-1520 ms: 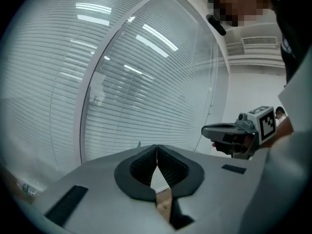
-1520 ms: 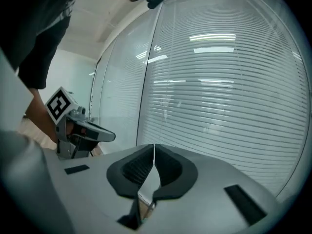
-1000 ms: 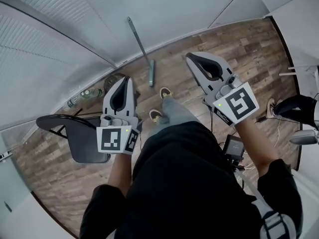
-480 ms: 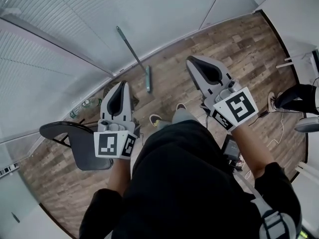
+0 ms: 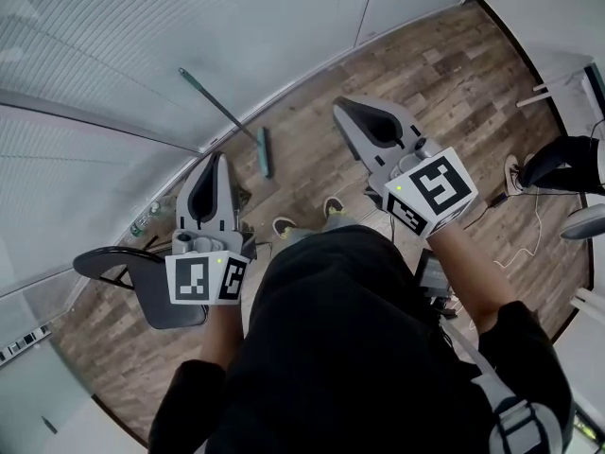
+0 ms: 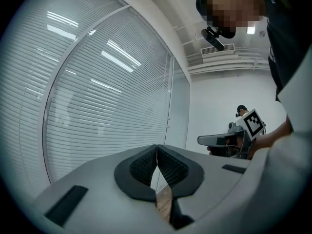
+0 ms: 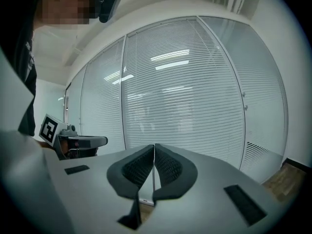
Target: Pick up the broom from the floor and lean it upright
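Broom [image 5: 264,151] with teal head shows only in the head view. Left gripper [image 6: 157,150] and right gripper [image 7: 154,149], ribbed black inside, are pressed together, empty.

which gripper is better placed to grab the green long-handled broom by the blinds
Left, probably: the left gripper shows nearer the green long-handled broom, whose handle slants to that side; the right gripper is further. Both shut, empty.

broom [image 5: 227,114] against wall [image 5: 95,26], chair [image 5: 156,296] lower left

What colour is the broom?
The broom is teal-green, handle and head alike. It shows best in the head view.
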A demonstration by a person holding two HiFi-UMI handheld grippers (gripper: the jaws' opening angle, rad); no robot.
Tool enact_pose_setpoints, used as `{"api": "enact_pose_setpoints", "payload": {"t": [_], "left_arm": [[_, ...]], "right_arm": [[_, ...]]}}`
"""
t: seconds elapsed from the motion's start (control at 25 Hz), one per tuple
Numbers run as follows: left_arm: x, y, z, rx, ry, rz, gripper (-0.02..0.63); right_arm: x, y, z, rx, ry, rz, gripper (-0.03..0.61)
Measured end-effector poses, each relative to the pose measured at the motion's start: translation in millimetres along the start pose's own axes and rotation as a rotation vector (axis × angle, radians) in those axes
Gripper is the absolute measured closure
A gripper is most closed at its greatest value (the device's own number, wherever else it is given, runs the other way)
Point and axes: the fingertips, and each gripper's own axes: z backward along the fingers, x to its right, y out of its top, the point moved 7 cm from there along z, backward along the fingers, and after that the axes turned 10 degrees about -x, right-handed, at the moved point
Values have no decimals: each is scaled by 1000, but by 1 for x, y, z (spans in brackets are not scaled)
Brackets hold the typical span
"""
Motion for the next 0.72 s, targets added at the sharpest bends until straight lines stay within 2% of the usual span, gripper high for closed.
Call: {"api": "enact_pose_setpoints", "payload": {"t": [0.44,0.72], "left_arm": [[55,-10,-11,2,25,-4,591],[68,-10,-7,8,56,-10,592]], "right_arm": [[36,-23,44,15,21,-4,558],[43,-26,52,29,39,-2,558]]}}
